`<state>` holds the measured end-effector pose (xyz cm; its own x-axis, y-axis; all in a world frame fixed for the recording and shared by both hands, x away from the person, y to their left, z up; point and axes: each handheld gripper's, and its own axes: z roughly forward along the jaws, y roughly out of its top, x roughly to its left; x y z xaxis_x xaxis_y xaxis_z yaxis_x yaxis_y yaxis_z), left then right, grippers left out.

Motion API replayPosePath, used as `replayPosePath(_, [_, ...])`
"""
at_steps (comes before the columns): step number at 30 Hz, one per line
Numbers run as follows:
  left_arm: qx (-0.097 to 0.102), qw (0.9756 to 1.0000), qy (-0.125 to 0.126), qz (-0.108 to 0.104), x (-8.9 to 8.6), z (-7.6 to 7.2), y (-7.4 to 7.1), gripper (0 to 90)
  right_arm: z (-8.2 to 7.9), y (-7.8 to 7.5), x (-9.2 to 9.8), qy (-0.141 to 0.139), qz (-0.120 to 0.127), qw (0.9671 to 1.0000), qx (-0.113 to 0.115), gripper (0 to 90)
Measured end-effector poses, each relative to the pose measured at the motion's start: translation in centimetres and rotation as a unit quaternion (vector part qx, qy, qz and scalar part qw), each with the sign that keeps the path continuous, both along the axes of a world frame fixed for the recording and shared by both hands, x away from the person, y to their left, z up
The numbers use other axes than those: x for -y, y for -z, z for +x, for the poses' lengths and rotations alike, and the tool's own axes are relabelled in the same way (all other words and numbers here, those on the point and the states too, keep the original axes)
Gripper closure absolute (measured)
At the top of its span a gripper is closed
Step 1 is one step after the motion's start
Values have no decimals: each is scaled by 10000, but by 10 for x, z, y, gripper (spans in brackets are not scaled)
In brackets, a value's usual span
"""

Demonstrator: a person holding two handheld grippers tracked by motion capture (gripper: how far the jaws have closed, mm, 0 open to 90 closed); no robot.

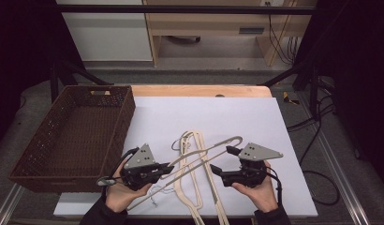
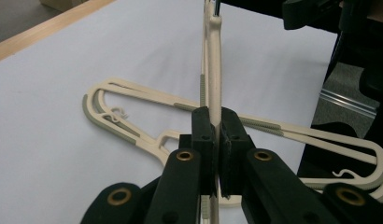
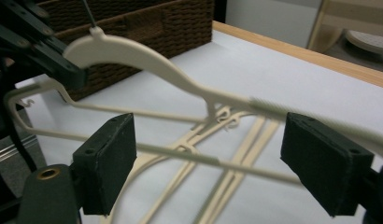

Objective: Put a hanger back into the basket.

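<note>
A cream plastic hanger (image 1: 204, 150) hangs tilted above the white sheet (image 1: 237, 117). My left gripper (image 1: 169, 166) is shut on it near its middle; in the left gripper view the pads (image 2: 203, 128) pinch the thin cream hanger (image 2: 214, 88) edge-on. My right gripper (image 1: 220, 158) stands wide open to the right of the left one. In the right gripper view the held hanger (image 3: 147, 56) crosses its open jaws, and a thin bar runs between the pads (image 3: 110, 158) without being pressed. Other cream hangers (image 1: 216, 192) lie flat on the sheet under both grippers.
A brown woven basket (image 1: 73, 136) stands at the left, tight against the sheet's edge. The wooden table edge (image 1: 199, 90) runs along the back. Black frame bars and cables flank the table. The far half of the sheet is bare.
</note>
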<state>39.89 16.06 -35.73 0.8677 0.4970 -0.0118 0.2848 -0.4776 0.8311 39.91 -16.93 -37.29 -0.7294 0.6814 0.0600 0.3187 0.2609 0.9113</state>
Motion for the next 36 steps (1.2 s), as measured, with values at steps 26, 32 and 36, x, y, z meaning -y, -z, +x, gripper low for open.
replayPosePath(26, [526,9969,-495,-323,-72,28,-101,867,0,13,56,1032,246,9943,121,81])
replayPosePath(32, [620,9946,-784,-267,-102,43,-115,866,0,12,58,1049,264,9940,137,77])
replayPosePath(36, [693,9930,-931,-225,-125,54,-117,866,0,12,57,1044,229,9942,148,76])
